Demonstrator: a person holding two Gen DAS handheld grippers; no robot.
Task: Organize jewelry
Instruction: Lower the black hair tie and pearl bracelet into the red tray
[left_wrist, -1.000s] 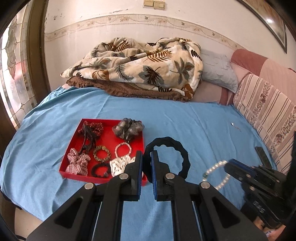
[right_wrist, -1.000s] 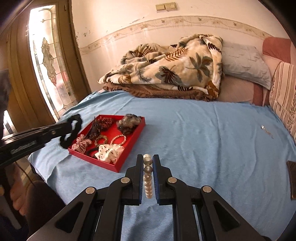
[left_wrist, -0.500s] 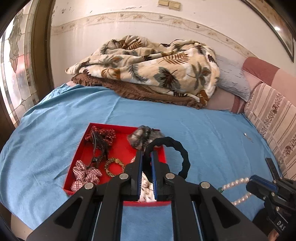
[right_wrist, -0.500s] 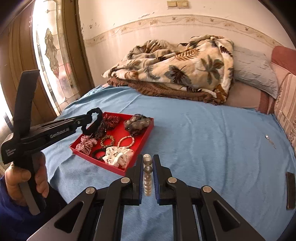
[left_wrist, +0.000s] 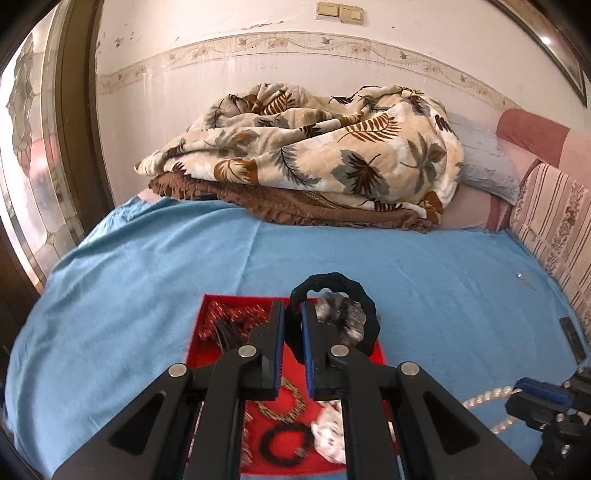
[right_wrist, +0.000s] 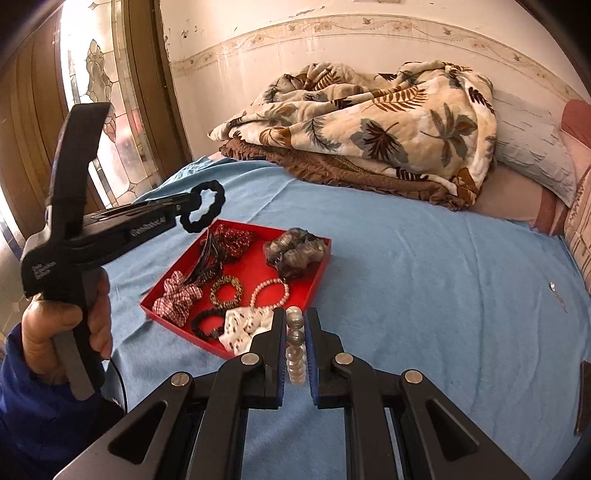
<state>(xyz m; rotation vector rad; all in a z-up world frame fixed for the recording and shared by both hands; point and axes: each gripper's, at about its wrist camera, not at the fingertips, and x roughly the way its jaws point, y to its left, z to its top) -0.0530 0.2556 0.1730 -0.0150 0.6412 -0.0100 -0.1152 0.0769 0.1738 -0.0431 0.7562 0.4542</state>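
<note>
My left gripper (left_wrist: 293, 314) is shut on a black wavy hair tie (left_wrist: 354, 295) and holds it above the red tray (left_wrist: 375, 354). It also shows in the right wrist view (right_wrist: 181, 210), with the black tie (right_wrist: 212, 206) over the tray's far left corner. My right gripper (right_wrist: 295, 321) is shut on a white pearl bracelet (right_wrist: 295, 350), just right of the tray (right_wrist: 314, 284). The pearls (left_wrist: 487, 398) hang from it in the left wrist view. The tray holds scrunchies, bead bracelets and a grey scrunchie (right_wrist: 295, 251).
The tray lies on a blue bedsheet (right_wrist: 424, 277). A leaf-print blanket (right_wrist: 369, 125) and pillows (right_wrist: 532, 147) are piled at the back. A dark flat object (right_wrist: 583, 398) and a small metal piece (right_wrist: 553, 286) lie at the right. A stained-glass door (right_wrist: 96, 110) stands left.
My left gripper has moved forward over the tray with the black tie. My right gripper has come closer to the tray's near right corner with the pearls.
</note>
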